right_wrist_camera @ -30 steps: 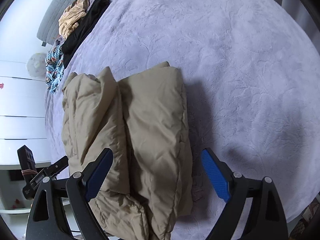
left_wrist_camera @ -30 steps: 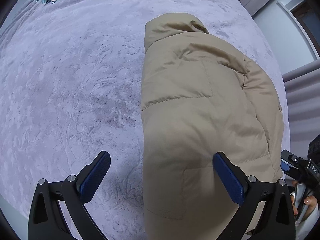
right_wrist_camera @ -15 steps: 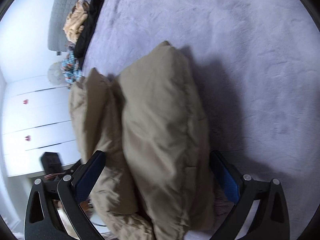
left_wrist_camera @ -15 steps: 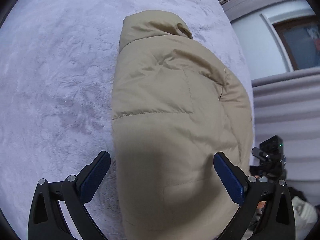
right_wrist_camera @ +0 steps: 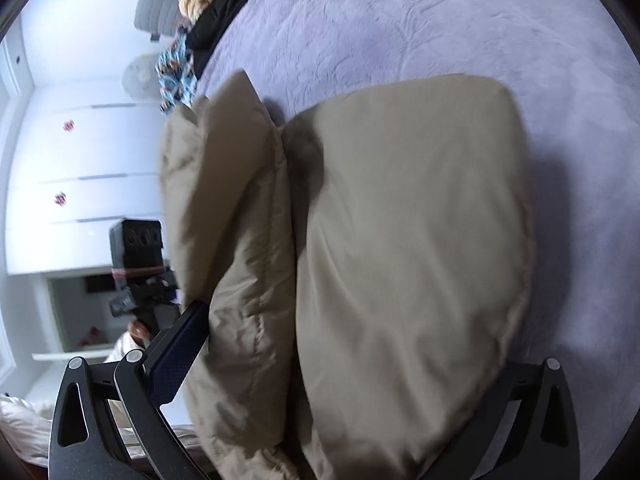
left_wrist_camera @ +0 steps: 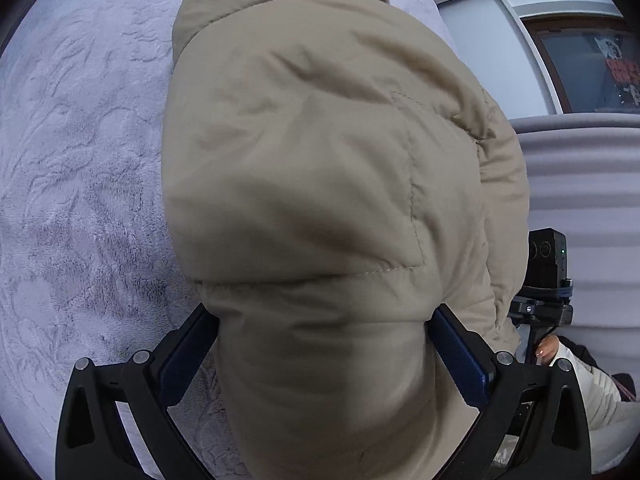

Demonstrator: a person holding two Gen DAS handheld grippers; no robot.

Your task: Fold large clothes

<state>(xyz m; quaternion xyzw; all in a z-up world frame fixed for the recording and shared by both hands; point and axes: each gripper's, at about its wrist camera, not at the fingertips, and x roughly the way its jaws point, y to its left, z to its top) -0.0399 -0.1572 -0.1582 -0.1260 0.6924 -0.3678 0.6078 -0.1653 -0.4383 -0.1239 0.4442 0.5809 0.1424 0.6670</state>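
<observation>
Beige puffy jacket (left_wrist_camera: 320, 184), folded thick, quilted seams, on lilac bedspread (left_wrist_camera: 80, 160)

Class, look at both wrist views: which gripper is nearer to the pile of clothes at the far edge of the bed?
Right. The pile of clothes shows ahead of the right gripper, beyond the tan jacket. The left gripper straddles the jacket too, but its view shows no pile.

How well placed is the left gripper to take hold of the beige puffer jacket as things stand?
Probably well placed, yes. The left gripper already has its open fingers on either side of the folded beige puffer jacket, whose padding fills the gap. Nothing lies between them; the bulk may only resist closing.
</observation>
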